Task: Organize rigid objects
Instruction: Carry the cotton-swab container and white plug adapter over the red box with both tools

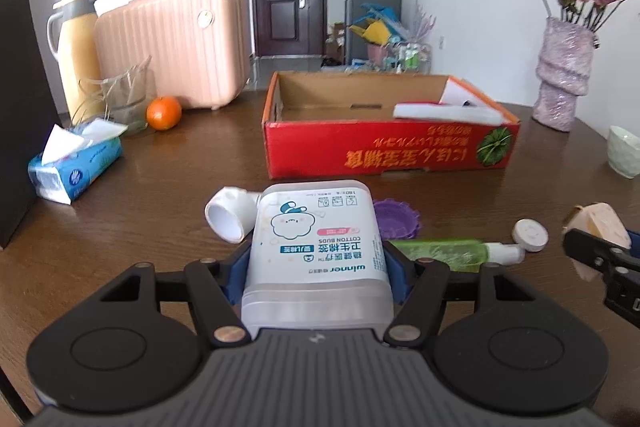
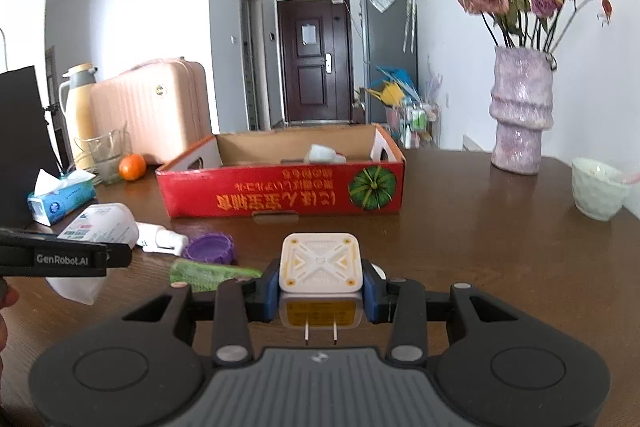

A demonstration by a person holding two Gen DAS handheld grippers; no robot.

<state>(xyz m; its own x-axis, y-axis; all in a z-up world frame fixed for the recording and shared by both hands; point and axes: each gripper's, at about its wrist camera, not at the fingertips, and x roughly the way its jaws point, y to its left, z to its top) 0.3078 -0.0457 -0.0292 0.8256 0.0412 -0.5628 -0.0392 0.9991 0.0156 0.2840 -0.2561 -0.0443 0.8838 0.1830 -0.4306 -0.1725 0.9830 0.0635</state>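
My left gripper is shut on a white cotton buds box, lifted a little above the brown table. A white tube, a purple lid, a green bottle and a round white cap lie right behind it. My right gripper is shut on a white plug adapter with its prongs pointing back at the camera. The open red cardboard box stands beyond both, with a few white items inside. The right wrist view shows the left gripper at the left edge.
A tissue pack, an orange, a glass jug, a yellow thermos and a pink suitcase stand at the back left. A black panel is at far left. A vase of flowers and a pale bowl are on the right.
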